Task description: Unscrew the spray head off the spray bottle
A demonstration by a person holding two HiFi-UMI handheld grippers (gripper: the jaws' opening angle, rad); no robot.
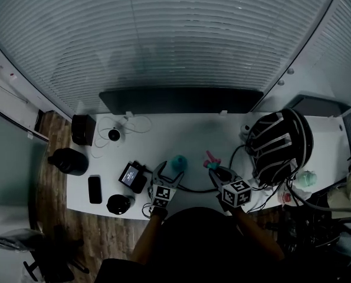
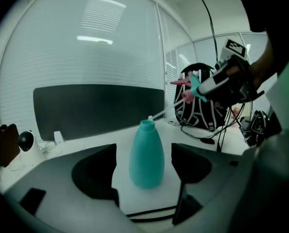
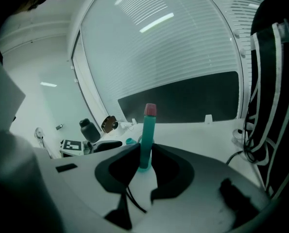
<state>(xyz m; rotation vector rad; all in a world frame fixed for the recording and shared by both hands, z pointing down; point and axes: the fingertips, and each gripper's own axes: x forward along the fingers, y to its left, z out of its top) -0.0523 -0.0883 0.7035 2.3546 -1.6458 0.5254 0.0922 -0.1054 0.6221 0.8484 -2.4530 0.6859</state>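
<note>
A teal spray bottle (image 2: 146, 154) stands upright on the white table (image 1: 193, 134), its neck open with no head on it. My left gripper (image 2: 144, 165) is open, one jaw on each side of the bottle with a gap both ways. The teal spray head (image 3: 147, 135) with its pink nozzle is off the bottle, and my right gripper (image 3: 145, 160) is shut on it. In the left gripper view the spray head (image 2: 191, 87) hangs up and to the right of the bottle, its thin tube trailing down toward the neck. From the head view the bottle (image 1: 179, 161) sits left of the spray head (image 1: 210, 160).
A black backpack with white stripes (image 1: 278, 140) fills the table's right side, with cables trailing from it. A dark panel (image 1: 181, 101) runs along the back edge. At the left are a black flask (image 1: 69, 161), a phone (image 1: 94, 188) and small black devices (image 1: 132, 175).
</note>
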